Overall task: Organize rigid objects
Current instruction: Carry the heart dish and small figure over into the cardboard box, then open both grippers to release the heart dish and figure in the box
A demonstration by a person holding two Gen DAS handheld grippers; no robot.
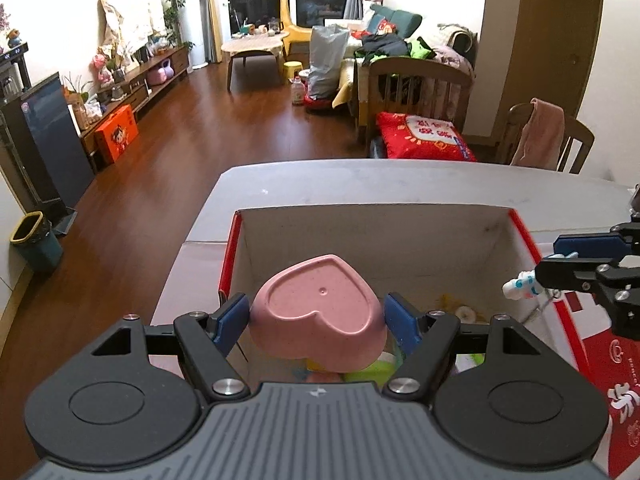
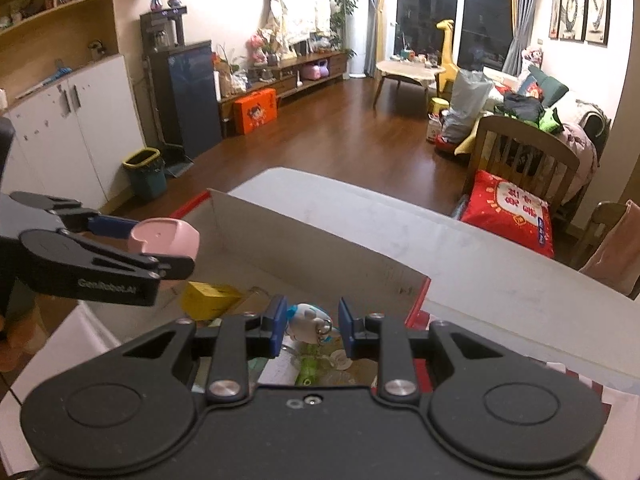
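Observation:
My left gripper (image 1: 316, 316) is shut on a pink heart-shaped dish (image 1: 320, 304), its blue pads pressing the dish's two sides. It hangs over the near left part of an open cardboard box (image 1: 360, 240), red outside and pale inside. In the right wrist view the same dish (image 2: 164, 236) and left gripper (image 2: 168, 248) show at the left. My right gripper (image 2: 312, 326) is shut on a small white and blue figure with a key ring (image 2: 306, 318), above the box (image 2: 300, 248). From the left wrist view that figure (image 1: 520, 286) sticks out of the right gripper (image 1: 560, 264).
The box stands on a white table (image 1: 360, 184). Inside lie a yellow carton (image 2: 208, 300), a green item (image 2: 308, 368) and other small things. Beyond the table are a red cushion (image 1: 420, 136), wooden chairs (image 1: 416, 80) and a wood floor. A bin (image 2: 144, 172) stands by the cabinets.

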